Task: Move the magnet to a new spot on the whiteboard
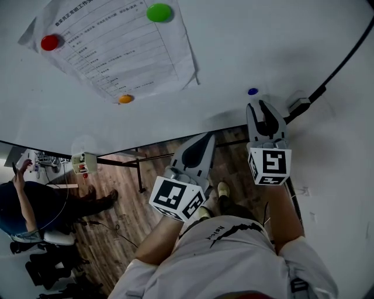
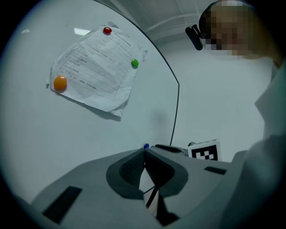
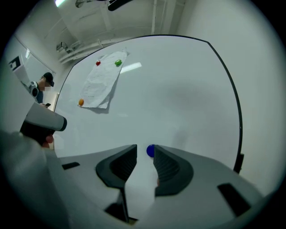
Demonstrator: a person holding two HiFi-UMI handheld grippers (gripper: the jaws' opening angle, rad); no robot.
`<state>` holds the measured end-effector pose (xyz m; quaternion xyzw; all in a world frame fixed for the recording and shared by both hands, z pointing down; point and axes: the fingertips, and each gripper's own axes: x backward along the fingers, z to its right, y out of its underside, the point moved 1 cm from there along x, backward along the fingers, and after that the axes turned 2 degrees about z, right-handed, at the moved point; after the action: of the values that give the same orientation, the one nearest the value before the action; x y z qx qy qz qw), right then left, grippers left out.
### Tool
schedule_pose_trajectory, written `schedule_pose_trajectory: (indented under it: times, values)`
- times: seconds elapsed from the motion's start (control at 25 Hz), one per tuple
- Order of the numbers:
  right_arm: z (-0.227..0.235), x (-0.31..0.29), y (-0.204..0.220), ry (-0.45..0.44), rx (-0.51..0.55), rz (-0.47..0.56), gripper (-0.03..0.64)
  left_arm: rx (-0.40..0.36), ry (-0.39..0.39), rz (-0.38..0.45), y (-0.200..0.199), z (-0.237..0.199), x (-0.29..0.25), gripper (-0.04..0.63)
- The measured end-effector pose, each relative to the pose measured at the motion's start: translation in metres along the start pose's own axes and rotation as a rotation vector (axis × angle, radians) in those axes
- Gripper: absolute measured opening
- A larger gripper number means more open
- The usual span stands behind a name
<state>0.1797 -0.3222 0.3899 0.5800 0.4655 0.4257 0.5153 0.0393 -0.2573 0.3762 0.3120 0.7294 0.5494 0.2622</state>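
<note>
Right gripper view shows the right gripper [image 3: 145, 148] with its fingers [image 3: 167, 166] apart and the small blue magnet [image 3: 150, 151] on the whiteboard [image 3: 178, 89] just ahead, nearer the right-hand fingertip. A good grip probably needs a slight shift to centre the magnet, then closing squarely on its rim. The left gripper [image 2: 145, 153], fingers together on nothing, sits lower, away from the magnet.

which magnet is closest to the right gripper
The small round blue magnet, alone on the whiteboard ahead of the right gripper's open jaws. The red magnet, green magnet and orange magnet pin the paper sheet far off.
</note>
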Motion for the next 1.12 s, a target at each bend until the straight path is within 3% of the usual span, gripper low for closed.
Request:
schedule_pose_trajectory:
  times: [0.36, 1.12]
  values:
    - [-0.027, 0.049, -0.013, -0.026, -0.027, 0.0, 0.121, -0.01, 0.029, 0.008, 0.0, 0.026, 0.038, 0.011]
    - [-0.119, 0.163, -0.047, -0.144, -0.124, 0.006, 0.026, -0.036, 0.063, 0.031, -0.001, 0.072, 0.126, 0.011]
